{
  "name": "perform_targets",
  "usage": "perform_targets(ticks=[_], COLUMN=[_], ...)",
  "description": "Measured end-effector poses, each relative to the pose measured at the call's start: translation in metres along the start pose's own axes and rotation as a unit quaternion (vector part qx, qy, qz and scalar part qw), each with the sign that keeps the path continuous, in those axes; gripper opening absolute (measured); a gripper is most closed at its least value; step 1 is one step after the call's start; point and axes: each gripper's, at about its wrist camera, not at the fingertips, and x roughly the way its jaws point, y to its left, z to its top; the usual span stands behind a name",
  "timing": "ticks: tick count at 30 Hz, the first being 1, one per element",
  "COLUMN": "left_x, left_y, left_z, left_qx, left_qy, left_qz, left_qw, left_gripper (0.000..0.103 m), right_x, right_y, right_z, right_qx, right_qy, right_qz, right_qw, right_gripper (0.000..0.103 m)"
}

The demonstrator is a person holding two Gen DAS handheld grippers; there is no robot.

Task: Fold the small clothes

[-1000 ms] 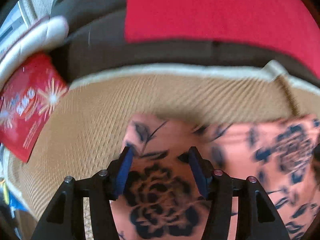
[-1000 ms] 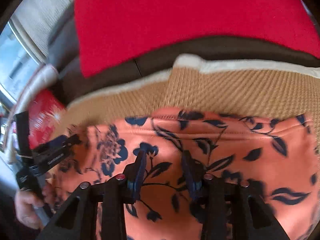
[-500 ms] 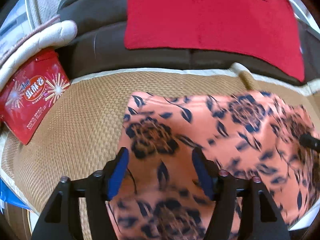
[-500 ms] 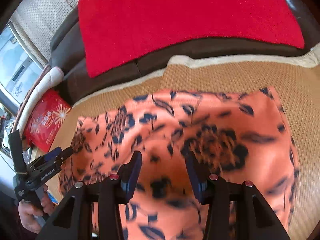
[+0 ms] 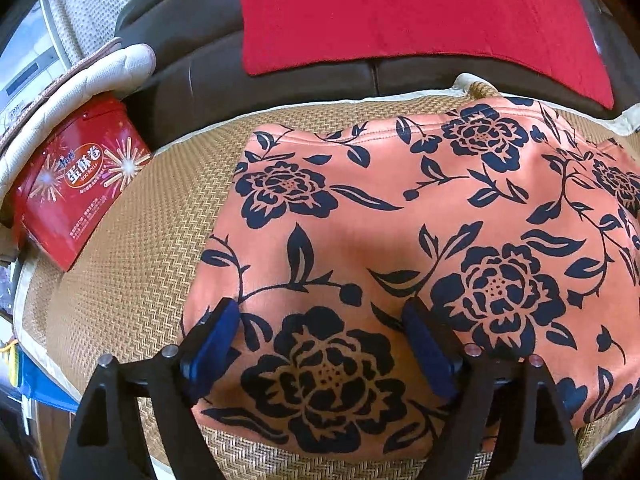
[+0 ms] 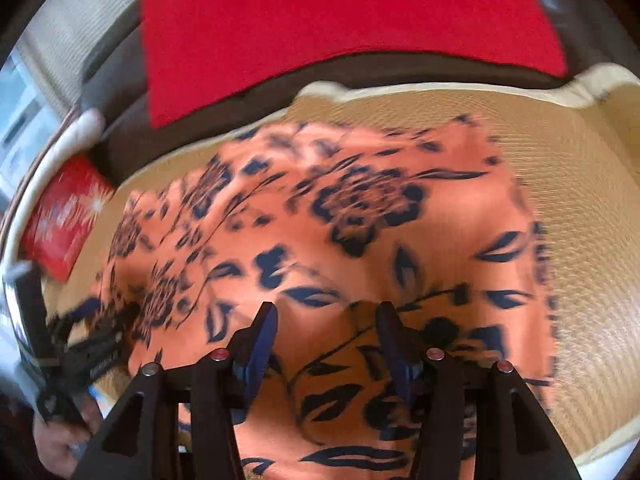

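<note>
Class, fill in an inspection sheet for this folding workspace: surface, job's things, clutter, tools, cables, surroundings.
Surface: woven mat with pale edging, on a dark sofa.
Job's things: orange floral garment lying spread on the mat.
Clutter: red snack box at the mat's left edge, beside a white padded armrest cover.
Tools: left tool opening, above the garment, nothing gripped; right tool opening, pads off the cloth.
Cables: nothing seen.
Surroundings: red cloth on the sofa back; window at far left.
</note>
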Motion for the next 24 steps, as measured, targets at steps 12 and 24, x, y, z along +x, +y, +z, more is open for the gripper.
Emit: perform_targets(ticks=[12,24], left_x=[0.009,0.019], left_y=[0.000,0.001], left_z=[0.002,0.006], left_qx=[0.010,0.003], left_qy=[-0.007,-0.013], left_qz=[-0.004,-0.001], left_qw=[0.9999,0.9999], left_gripper=[0.090,0.099], right_x=[0.032,0.069], right_y=[0.002,0.000], right_z=[0.025,0.066], right_qx=[-0.047,-0.044], right_qy=[-0.007,-0.006], right_qz=[-0.082,-0.080], right_qw=[0.996,0.996], right_gripper=[0.067,0.069])
